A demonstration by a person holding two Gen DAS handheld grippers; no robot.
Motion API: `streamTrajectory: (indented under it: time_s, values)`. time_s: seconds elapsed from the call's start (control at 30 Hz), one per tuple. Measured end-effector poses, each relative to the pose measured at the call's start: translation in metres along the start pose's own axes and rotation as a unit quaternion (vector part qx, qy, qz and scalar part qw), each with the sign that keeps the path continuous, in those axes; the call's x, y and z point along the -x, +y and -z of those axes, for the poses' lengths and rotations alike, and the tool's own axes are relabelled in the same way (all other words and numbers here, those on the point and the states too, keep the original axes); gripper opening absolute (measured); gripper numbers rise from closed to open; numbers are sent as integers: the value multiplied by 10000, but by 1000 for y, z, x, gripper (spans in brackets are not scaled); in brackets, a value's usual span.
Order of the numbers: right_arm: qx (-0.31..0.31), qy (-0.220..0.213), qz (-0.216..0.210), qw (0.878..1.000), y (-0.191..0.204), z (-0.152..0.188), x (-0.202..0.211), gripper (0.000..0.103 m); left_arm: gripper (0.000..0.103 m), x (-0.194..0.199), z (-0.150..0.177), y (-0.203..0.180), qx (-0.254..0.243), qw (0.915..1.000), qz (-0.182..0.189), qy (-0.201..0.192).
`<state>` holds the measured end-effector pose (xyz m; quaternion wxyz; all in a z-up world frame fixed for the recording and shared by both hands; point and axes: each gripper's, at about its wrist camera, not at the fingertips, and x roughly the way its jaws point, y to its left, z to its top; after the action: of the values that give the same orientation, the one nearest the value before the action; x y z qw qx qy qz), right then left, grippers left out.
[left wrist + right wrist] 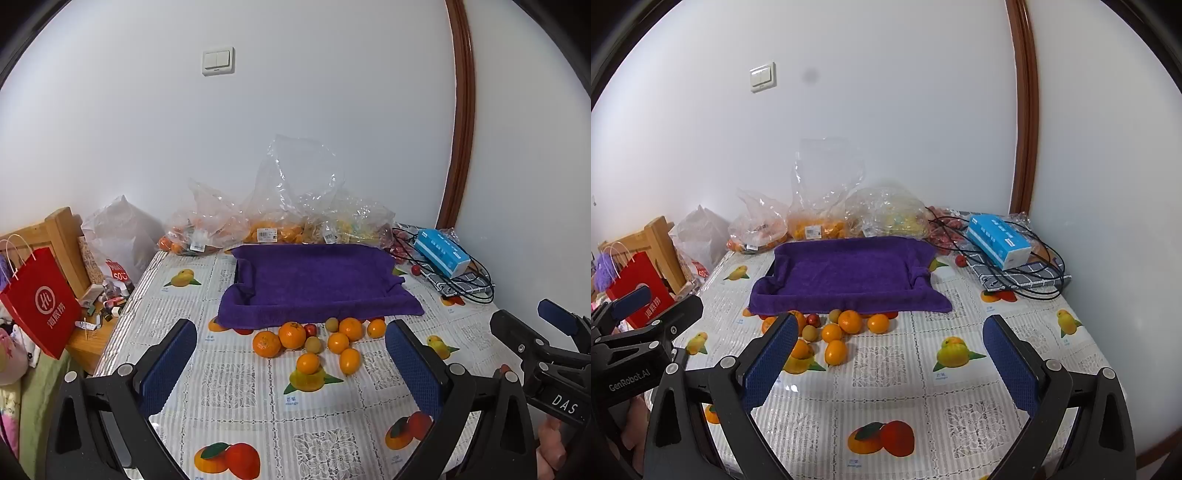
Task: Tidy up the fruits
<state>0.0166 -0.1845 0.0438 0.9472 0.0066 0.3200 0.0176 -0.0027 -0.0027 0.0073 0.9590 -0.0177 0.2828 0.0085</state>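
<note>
Several loose oranges [291, 335] [850, 321], a few small tan fruits [314, 344] and a small red fruit [311, 329] lie on the fruit-print tablecloth [236, 398] just in front of a tray covered with a purple towel [317, 284] [846, 273]. My left gripper [291, 354] is open and empty, held above the cloth short of the fruits. My right gripper [890, 350] is open and empty, to the right of the fruit cluster. Each gripper shows at the edge of the other's view.
Clear plastic bags of fruit [266, 221] [827, 218] stand behind the tray by the wall. A blue tissue box [999, 236], black cables and a checked cloth sit at the back right. A red paper bag [40, 306] and wooden furniture stand off the table's left edge.
</note>
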Motion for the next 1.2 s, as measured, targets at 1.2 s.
streamTrajectory:
  time_s: [1.2]
  values:
    - [-6, -20, -36, 10000, 2, -4, 4, 99, 103, 5, -4, 2, -21, 10000, -37, -30]
